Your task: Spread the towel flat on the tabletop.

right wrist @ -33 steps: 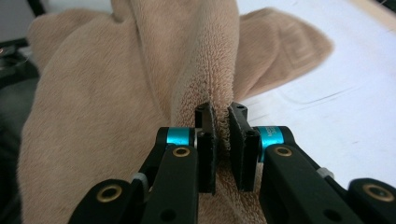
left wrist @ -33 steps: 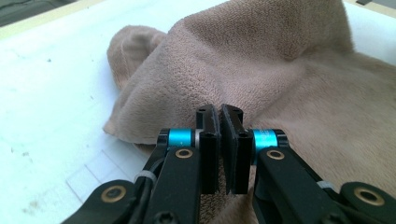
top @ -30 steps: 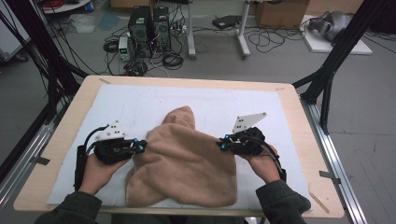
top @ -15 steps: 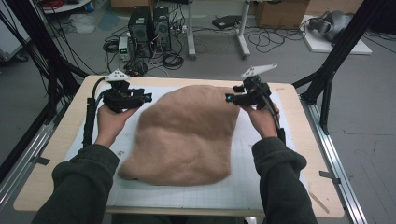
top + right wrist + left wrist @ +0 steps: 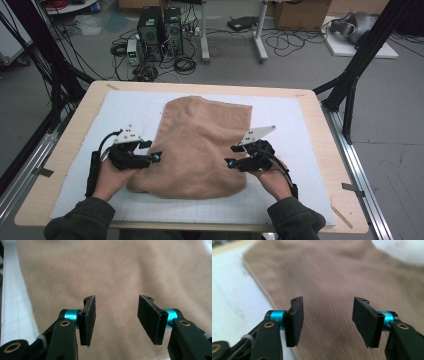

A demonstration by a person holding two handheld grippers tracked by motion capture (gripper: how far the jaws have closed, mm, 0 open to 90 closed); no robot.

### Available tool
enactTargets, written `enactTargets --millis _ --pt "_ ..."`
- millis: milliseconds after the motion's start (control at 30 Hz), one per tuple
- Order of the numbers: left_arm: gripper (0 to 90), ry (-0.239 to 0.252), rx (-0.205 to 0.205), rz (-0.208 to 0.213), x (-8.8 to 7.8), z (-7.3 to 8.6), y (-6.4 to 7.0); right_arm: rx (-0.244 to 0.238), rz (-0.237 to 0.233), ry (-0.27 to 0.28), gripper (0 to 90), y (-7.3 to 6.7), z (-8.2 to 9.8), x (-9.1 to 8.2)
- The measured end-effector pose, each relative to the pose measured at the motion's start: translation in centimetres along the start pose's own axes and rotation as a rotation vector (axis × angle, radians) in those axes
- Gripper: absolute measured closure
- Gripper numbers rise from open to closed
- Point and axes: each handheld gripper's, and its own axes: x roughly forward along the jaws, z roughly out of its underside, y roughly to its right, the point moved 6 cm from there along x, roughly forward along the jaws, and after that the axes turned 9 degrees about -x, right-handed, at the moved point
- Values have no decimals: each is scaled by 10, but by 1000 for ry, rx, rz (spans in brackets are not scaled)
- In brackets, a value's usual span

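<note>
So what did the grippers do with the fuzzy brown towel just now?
Both grippers, left and right, carried the fuzzy brown towel away from the person, spreading it flat, then opened, let go and drew back. Their jaws now stand open, nothing between them. The white mat stayed put.

A wooden counter (image 5: 320,130) is sitting under a white gridded mat (image 5: 295,150). Beyond it, two black computer towers (image 5: 160,25) are standing on the grey floor (image 5: 300,65) among tangled black cables (image 5: 185,62). A cardboard box (image 5: 295,12) is resting farther back, and black frame struts (image 5: 357,60) are slanting down at right.
</note>
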Motion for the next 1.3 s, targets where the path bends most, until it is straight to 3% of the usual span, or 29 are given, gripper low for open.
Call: enactTargets --millis 200,367,433,533,667,800,900,967,1100,1233,1300 --pt "389 16 -12 61 -19 24 12 40 -111 46 424 -30 13 4" --pt "377 25 4 82 -31 41 21 6 -138 32 428 -53 23 1" --pt "377 4 10 88 -31 48 23 4 -141 21 442 -57 28 2" --pt "383 -45 36 69 -23 56 24 -7 -141 -39 457 -60 37 9" --pt "498 -98 93 62 -13 64 27 -13 -147 -69 547 -62 46 18" --pt "628 -104 89 49 -7 65 28 -45 -134 -66 659 -61 50 23" --pt "727 -97 78 39 -6 60 30 -56 -140 -66 789 -59 48 24" --pt "827 -78 59 45 -10 53 29 -80 -132 -69 819 -59 44 22" --pt "843 -46 39 37 -13 32 26 -82 -110 -39 825 -51 29 12" --pt "844 8 12 0 -8 2 16 -57 -33 15 828 -22 8 -2" --pt "844 37 4 -56 -3 -17 4 -21 7 46 830 -2 -2 -6"
